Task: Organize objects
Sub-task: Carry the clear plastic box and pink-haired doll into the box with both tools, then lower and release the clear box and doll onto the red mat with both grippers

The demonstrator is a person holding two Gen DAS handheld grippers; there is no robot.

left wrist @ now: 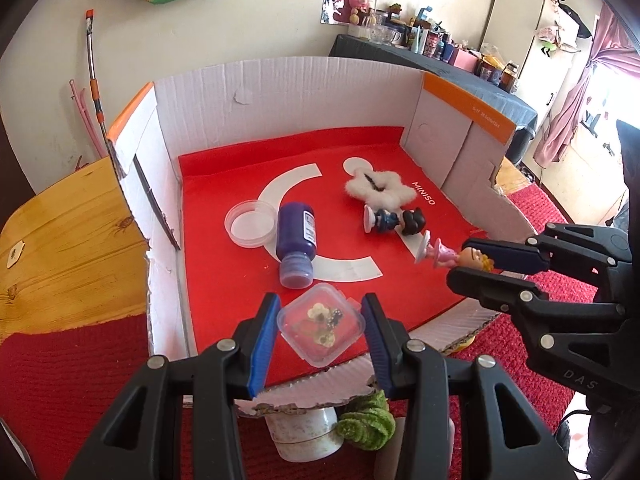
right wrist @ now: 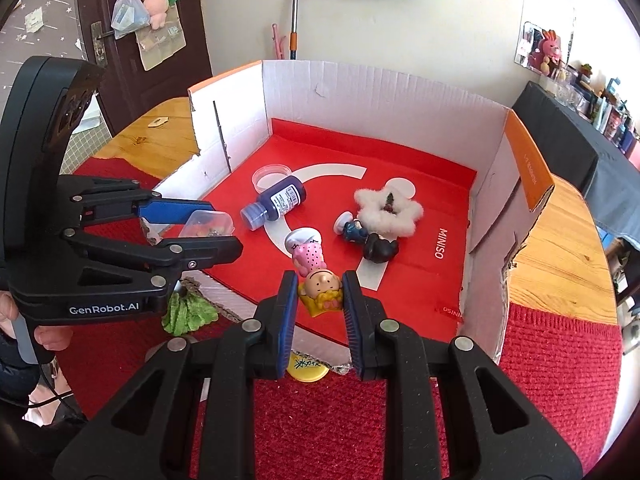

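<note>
My left gripper (left wrist: 320, 320) is shut on a small clear square box (left wrist: 320, 322) with dried flowers inside, held over the near edge of the cardboard box (left wrist: 320, 92). My right gripper (right wrist: 320, 296) is shut on the head of a pink doll figurine (right wrist: 316, 268), held over the red mat (right wrist: 420, 288); this doll (left wrist: 452, 256) also shows at the right of the left wrist view. On the mat lie a purple bottle (left wrist: 296, 240), a round clear lid (left wrist: 250, 226), a white fluffy flower (left wrist: 378, 190) and a dark blue figurine (left wrist: 396, 222).
The cardboard box has tall white walls at the back and sides, with a torn low front edge (left wrist: 320, 396). It stands on a red cloth (right wrist: 560, 360) over a wooden table (left wrist: 60, 240). A white cup (left wrist: 304, 432), a green fuzzy thing (left wrist: 368, 420) and a yellow disc (right wrist: 308, 368) lie in front.
</note>
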